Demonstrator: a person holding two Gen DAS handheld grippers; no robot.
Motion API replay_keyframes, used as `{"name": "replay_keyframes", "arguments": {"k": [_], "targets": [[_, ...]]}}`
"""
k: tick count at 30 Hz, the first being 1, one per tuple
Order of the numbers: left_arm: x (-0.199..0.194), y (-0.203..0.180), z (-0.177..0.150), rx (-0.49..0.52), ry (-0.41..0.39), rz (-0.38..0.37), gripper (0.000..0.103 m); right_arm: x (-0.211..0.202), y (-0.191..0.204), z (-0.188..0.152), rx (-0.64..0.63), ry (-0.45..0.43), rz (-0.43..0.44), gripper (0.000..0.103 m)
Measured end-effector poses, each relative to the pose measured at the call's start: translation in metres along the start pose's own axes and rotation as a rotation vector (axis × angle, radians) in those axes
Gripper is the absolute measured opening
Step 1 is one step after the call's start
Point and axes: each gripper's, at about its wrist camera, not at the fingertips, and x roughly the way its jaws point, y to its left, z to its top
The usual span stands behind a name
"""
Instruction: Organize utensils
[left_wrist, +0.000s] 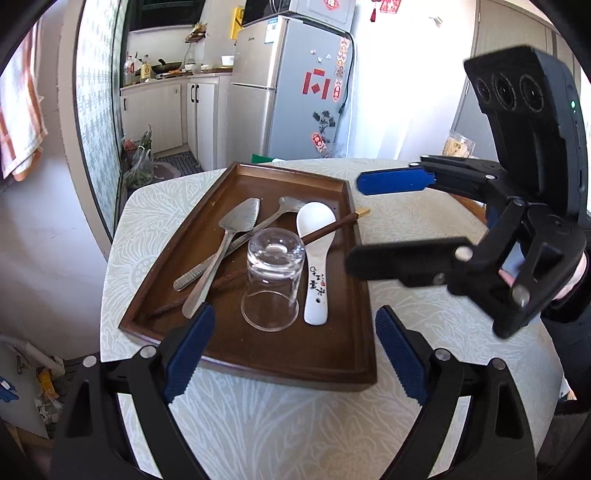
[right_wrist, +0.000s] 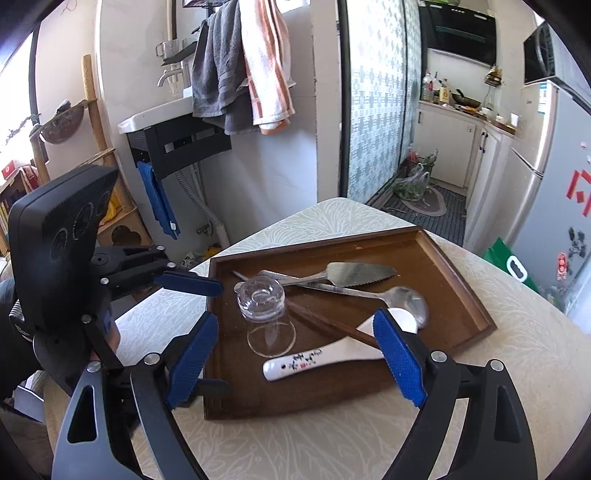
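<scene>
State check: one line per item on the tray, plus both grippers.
glass: upside down on the tray, empty
white spoon: flat, bowl up, beside the glass
chopstick: lying across the white spoon, tip past the tray rim
cake server: flat, crossed with the metal spoon
metal spoon: flat on the tray
tray: on the table
left gripper: open, empty
right gripper: open, empty
</scene>
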Motion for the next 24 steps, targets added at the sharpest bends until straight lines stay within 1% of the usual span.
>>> {"name": "replay_keyframes", "arguments": {"k": [1,3,4,5,8,10,11,13,14,17,20,24], "targets": [[-0.005,-0.002,-0.002,-0.012,-0.01,0.012,0.091,-0.007,0.0,-0.003,0.015,-0.01,-0.019,0.088],[-0.017,-0.006,-0.007,-0.018,-0.05,0.06,0.091,-0.021,-0.001,-0.008,0.054,-0.035,-0.075,0.089],[-0.024,-0.009,-0.011,-0.018,-0.079,0.099,0.091,-0.029,0.0,-0.013,0.074,-0.058,-0.103,0.089],[-0.029,-0.012,-0.013,-0.021,-0.102,0.122,0.091,-0.039,0.003,-0.019,0.088,-0.085,-0.134,0.089],[-0.045,-0.022,-0.025,-0.038,-0.17,0.173,0.091,-0.056,0.019,-0.035,0.079,-0.135,-0.23,0.091],[-0.049,-0.028,-0.031,-0.052,-0.18,0.203,0.095,-0.067,0.034,-0.045,0.06,-0.17,-0.277,0.093],[-0.049,-0.03,-0.032,-0.056,-0.182,0.219,0.096,-0.073,0.042,-0.051,0.059,-0.187,-0.297,0.095],[-0.051,-0.036,-0.038,-0.06,-0.183,0.28,0.096,-0.08,0.05,-0.058,0.08,-0.207,-0.323,0.099],[-0.054,-0.041,-0.041,-0.058,-0.201,0.305,0.096,-0.083,0.053,-0.06,0.091,-0.211,-0.329,0.1],[-0.063,-0.054,-0.049,-0.03,-0.241,0.329,0.096,-0.096,0.065,-0.071,0.134,-0.218,-0.353,0.1],[-0.073,-0.063,-0.057,-0.02,-0.269,0.329,0.096,-0.107,0.075,-0.081,0.146,-0.243,-0.387,0.1],[-0.081,-0.069,-0.061,-0.019,-0.271,0.345,0.096,-0.11,0.078,-0.094,0.192,-0.239,-0.413,0.1]]}}
